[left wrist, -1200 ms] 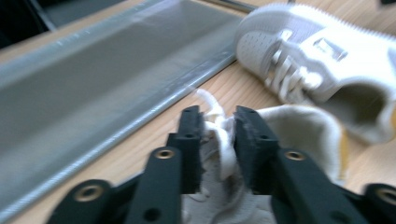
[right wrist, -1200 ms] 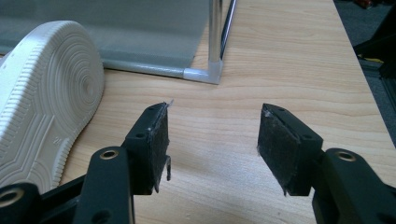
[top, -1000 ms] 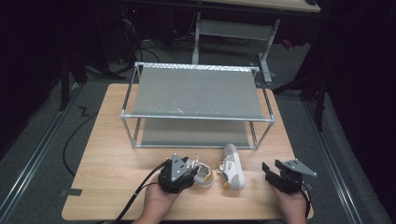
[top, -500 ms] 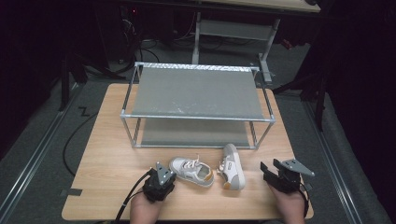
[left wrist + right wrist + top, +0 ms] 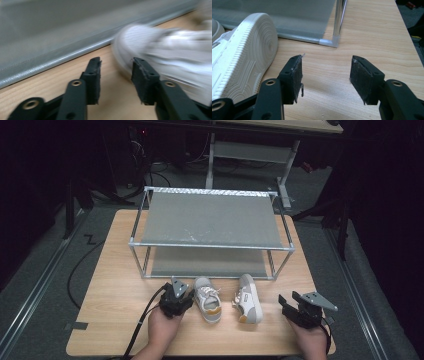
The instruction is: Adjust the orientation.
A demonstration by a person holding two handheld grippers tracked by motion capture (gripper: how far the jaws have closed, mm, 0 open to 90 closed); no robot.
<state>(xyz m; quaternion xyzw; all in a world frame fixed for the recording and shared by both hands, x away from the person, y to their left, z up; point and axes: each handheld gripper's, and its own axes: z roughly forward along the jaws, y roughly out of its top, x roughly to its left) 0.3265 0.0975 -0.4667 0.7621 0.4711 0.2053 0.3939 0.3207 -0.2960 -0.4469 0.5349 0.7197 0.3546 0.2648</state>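
Two small white sneakers sit on the wooden tabletop (image 5: 115,310) near its front edge, just in front of the two-tier shoe rack (image 5: 210,220), and neither is on a shelf yet, so the job of putting them away looks barely begun. The left sneaker (image 5: 208,299) stands upright with its laces up, while the right sneaker (image 5: 248,297) lies tipped on its side. The left tool (image 5: 181,295) is just beside the left sneaker's heel end; its jaws have just been opening and stand apart, with bare wood between the pads and the shoe against the outer side of one jaw, so nothing is gripped. The right tool (image 5: 284,304) rests near the front right corner, jaws wide and empty, apart from the right sneaker. What seems left is to grasp each shoe and set it on the rack. The high view gives the whole layout and both shoes' poses; the left gripper view, blurred, shows how close the jaws are to the shoe; the right gripper view shows the ridged sole of the tipped sneaker and the rack's corner post (image 5: 338,22).
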